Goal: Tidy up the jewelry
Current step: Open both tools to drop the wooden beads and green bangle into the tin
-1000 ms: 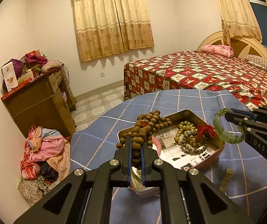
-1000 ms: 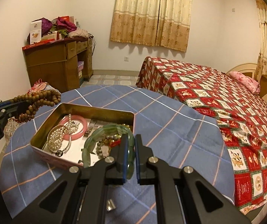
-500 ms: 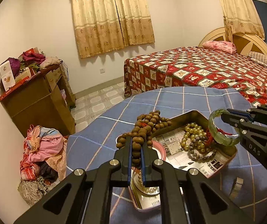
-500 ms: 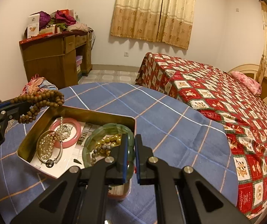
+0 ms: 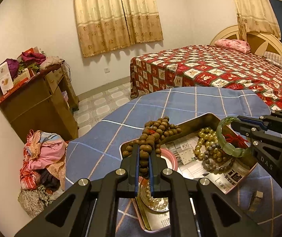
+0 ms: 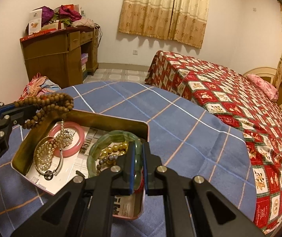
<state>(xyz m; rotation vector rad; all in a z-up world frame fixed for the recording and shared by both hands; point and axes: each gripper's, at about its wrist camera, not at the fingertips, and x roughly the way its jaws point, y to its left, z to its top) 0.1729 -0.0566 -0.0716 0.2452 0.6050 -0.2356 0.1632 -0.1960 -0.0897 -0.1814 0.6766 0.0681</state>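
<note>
A metal tin [image 5: 210, 119] [image 6: 109, 121] lined with printed paper sits on the blue checked table. It holds a pink bangle [image 6: 77, 140], a pearl strand on a silver bangle [image 6: 46, 158] and yellow and grey bead bracelets [image 5: 208, 148]. My left gripper [image 5: 143, 152] [image 6: 32, 106] is shut on a brown wooden bead string [image 5: 156, 132] [image 6: 50, 102], held above the tin's left corner. My right gripper [image 6: 137, 148] [image 5: 234, 123] is shut on a green jade bangle [image 6: 105, 142] [image 5: 229, 144], held over the tin's right part.
A small metal piece [image 5: 256, 200] lies on the tablecloth [image 6: 180, 122] right of the tin. A bed with a red patterned cover [image 6: 229, 90] stands behind the table. A wooden desk [image 5: 36, 102] with clutter and a clothes pile [image 5: 42, 158] are at left.
Both grippers have come forward and lower over the tin, still holding the bead string and the green bangle. The tin now sits closer beneath them.
</note>
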